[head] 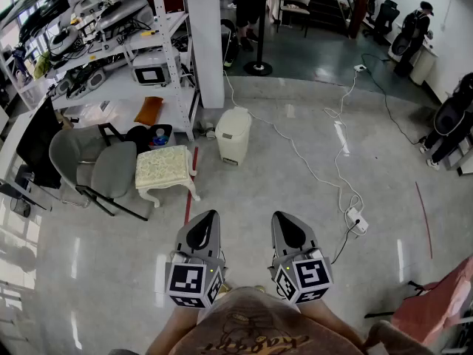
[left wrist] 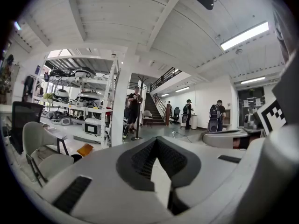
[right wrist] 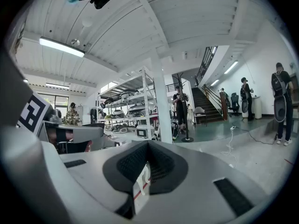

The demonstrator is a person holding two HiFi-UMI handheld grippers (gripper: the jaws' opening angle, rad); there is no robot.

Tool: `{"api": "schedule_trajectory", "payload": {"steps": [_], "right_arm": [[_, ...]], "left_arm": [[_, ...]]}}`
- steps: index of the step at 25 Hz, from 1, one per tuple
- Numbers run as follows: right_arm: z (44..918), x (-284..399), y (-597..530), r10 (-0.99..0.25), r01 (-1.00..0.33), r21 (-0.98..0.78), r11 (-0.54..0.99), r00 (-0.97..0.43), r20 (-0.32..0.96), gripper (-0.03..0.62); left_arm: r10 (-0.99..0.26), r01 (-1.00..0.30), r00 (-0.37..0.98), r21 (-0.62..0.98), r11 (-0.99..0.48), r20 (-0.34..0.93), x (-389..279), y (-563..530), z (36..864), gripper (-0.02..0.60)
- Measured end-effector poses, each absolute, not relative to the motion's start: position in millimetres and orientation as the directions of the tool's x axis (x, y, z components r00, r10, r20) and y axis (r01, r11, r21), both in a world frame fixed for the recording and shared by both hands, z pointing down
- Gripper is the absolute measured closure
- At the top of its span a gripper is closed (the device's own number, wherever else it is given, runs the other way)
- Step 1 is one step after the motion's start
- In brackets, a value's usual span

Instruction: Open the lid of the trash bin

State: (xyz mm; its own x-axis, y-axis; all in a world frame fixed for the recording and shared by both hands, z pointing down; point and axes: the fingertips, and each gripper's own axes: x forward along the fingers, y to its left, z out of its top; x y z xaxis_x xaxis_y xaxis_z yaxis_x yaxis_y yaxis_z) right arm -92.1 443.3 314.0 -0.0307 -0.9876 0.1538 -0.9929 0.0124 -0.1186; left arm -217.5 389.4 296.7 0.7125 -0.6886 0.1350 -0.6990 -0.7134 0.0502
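The trash bin (head: 233, 134) is a small cream-white bin with its lid down. It stands on the grey floor at the foot of a white pillar (head: 205, 39), well ahead of me. My left gripper (head: 209, 215) and right gripper (head: 279, 217) are held side by side close to my body and point towards the bin, far short of it. Both look shut, with nothing between the jaws. In the left gripper view the left gripper (left wrist: 156, 139) shows its dark pads meeting at the tip. The right gripper (right wrist: 148, 143) looks the same in its own view. The bin is hidden in both gripper views.
A low stool with a patterned cushion (head: 164, 166) and two grey chairs (head: 96, 165) stand left of the bin, under metal shelving (head: 126, 43). A white cable runs across the floor to a power strip (head: 356, 220) on the right. Several people stand far off.
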Motion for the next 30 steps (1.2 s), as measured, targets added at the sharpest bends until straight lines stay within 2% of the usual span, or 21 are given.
{"api": "schedule_trajectory", "payload": {"steps": [30], "right_arm": [[313, -31, 466, -0.986, -0.987, -0.118, 0.108, -0.121, 0.114, 0.563]], "left_arm": [[-0.741, -0.749, 0.661, 0.045, -0.661, 0.123, -187, 401, 297, 0.589]]}}
